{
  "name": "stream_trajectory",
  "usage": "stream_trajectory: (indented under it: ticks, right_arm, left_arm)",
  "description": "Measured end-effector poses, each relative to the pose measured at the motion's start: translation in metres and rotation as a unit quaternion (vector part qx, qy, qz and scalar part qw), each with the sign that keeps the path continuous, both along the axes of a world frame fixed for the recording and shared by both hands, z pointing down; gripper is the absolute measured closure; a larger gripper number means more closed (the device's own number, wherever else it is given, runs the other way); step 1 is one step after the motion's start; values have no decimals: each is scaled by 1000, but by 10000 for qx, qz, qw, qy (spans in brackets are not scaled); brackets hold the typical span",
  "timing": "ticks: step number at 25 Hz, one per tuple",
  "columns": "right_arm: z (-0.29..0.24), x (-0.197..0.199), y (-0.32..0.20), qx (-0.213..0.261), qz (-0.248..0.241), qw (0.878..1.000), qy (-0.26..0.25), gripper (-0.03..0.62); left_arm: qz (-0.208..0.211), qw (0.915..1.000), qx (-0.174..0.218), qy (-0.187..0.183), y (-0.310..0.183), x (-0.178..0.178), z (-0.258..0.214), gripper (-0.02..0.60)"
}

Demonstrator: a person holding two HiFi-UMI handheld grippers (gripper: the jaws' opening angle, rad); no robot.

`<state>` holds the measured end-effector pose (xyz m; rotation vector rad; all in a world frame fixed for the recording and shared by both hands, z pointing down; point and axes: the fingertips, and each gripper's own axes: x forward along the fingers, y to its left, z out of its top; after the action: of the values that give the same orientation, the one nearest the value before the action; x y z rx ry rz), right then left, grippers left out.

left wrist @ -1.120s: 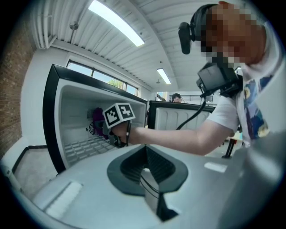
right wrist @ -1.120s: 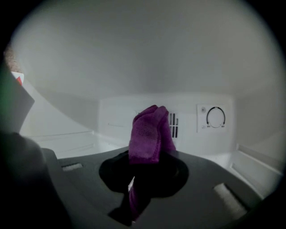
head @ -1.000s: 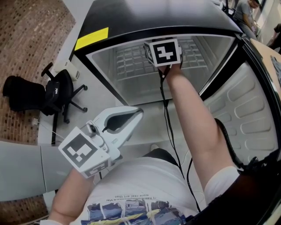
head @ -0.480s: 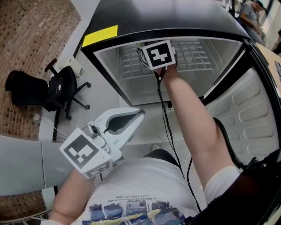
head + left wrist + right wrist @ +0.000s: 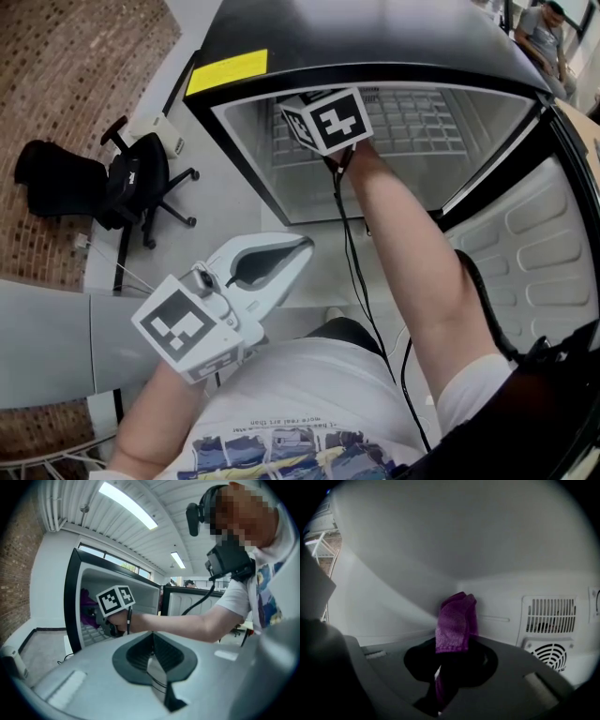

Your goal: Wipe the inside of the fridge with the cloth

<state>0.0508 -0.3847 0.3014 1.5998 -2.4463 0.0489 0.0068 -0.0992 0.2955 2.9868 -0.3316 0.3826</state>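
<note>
The fridge point(image 5: 234, 141) stands open, black-framed with a white inside. My right gripper reaches into it; in the head view only its marker cube point(image 5: 326, 120) shows and the jaws are hidden behind it. In the right gripper view, my right gripper point(image 5: 451, 644) is shut on the purple cloth point(image 5: 456, 620), which sticks up against the white inner wall near the left back corner. The cloth point(image 5: 87, 607) also shows as a purple patch inside the fridge in the left gripper view. My left gripper point(image 5: 292, 251) hangs outside, in front of the fridge, shut with nothing between its jaws.
The fridge door point(image 5: 534, 253) stands open at the right. A wire shelf point(image 5: 412, 122) lies inside, and vent grilles point(image 5: 548, 616) sit in the back wall. A black office chair point(image 5: 131, 183) stands at the left. A cable point(image 5: 352, 253) runs along the right arm.
My right gripper has slid leftward inside the fridge with the cloth. The left gripper has stayed about where it was.
</note>
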Motion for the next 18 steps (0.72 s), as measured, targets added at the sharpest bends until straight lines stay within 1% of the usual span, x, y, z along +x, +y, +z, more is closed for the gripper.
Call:
stream_trajectory:
  ticks: [3, 6, 11, 18]
  right_arm:
    - [1, -5, -3, -36, -93, 9999, 13, 539]
    - [1, -8, -5, -74, -172, 9998, -14, 539]
    - [6, -12, -6, -187, -314, 9993, 31, 539]
    - [5, -16, 4, -152, -470, 9988, 38, 539]
  left_arm:
    - [-8, 10000, -38, 27, 0, -2, 0, 575]
    - [-62, 9996, -184, 213, -2, -4, -7, 575]
    - [-97, 9995, -162, 257, -3, -4, -9, 575]
    - [-114, 9993, -173, 318, 3, -9, -11, 575]
